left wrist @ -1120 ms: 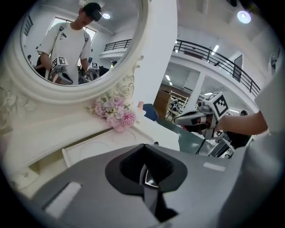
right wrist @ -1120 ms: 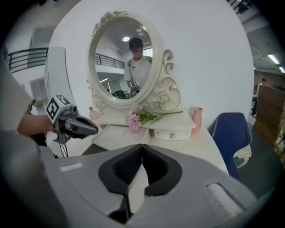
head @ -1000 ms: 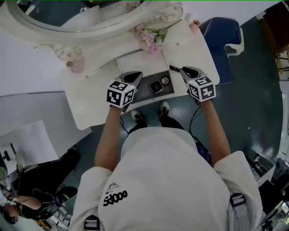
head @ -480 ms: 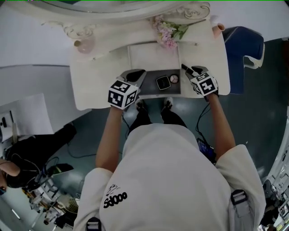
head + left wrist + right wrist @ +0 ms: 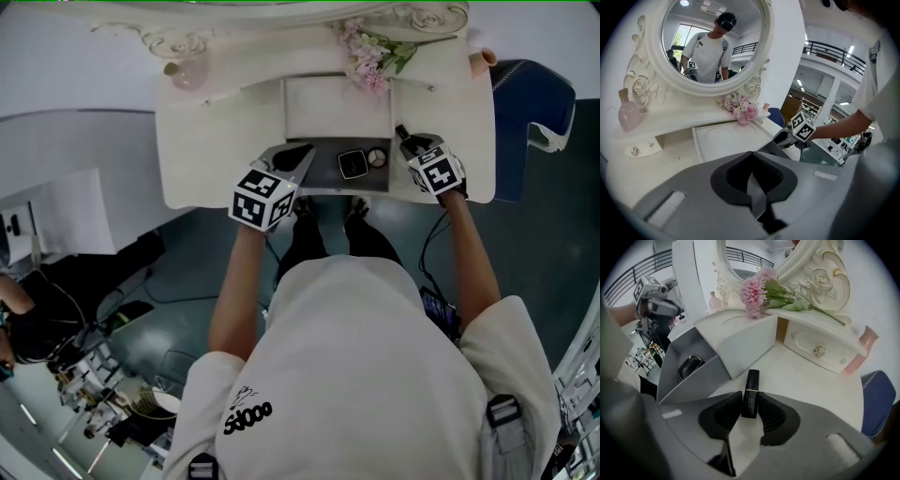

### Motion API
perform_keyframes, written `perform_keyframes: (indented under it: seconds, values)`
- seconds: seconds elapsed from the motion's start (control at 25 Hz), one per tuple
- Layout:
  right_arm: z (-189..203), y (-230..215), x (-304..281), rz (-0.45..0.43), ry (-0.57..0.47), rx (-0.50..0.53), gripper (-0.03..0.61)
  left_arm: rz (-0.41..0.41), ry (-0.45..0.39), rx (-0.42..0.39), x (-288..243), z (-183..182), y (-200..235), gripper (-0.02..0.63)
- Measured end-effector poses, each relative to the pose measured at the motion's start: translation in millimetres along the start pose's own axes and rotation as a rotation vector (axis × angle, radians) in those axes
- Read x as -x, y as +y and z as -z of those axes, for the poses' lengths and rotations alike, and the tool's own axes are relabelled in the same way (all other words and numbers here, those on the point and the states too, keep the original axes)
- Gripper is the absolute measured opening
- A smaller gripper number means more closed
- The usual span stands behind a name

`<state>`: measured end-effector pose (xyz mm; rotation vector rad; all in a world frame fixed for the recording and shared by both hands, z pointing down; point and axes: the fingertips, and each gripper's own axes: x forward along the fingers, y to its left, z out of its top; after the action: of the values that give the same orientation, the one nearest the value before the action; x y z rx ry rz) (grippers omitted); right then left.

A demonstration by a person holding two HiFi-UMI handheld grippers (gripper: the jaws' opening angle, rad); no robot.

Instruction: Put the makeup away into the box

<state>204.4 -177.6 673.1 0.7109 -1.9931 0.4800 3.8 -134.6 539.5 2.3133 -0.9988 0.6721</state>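
Squeezing in just now on the lipstick (image 5: 751, 385) mid-frame, the right gripper (image 5: 749, 404) means to carry it to the box (image 5: 693, 383), while the left gripper (image 5: 751, 161) waits pinched shut, empty.

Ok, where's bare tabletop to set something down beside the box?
Left of the grey box, the tabletop is bare out to the pink bottle at the back. Right of it, free room lies between the lipstick and the small drawer. Crowded: the back ledge with flowers, and the box's compact side.
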Motion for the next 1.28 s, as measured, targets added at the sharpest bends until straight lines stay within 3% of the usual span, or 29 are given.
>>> perform_keyframes:
  seconds: [0.24,0.48,0.72,1.0,1.28]
  values:
    - [1,-3,8,0.043,0.0,-0.052,0.1,-0.002,-0.023,-0.013,13,-3,4,0.017]
    - [-16,6,52,0.131,-0.12,-0.161,0.097,0.018,-0.069,-0.036,32,-17,19,0.017]
    - [-45,26,93,0.171,-0.202,-0.186,0.095,0.066,-0.111,-0.067,41,-32,30,0.017]
    - [-102,76,107,0.101,-0.314,-0.175,0.095,0.099,-0.142,-0.078,51,-37,42,0.017]
    - [-135,137,49,-0.051,-0.278,-0.179,0.095,0.086,-0.117,-0.037,66,-20,69,0.017]
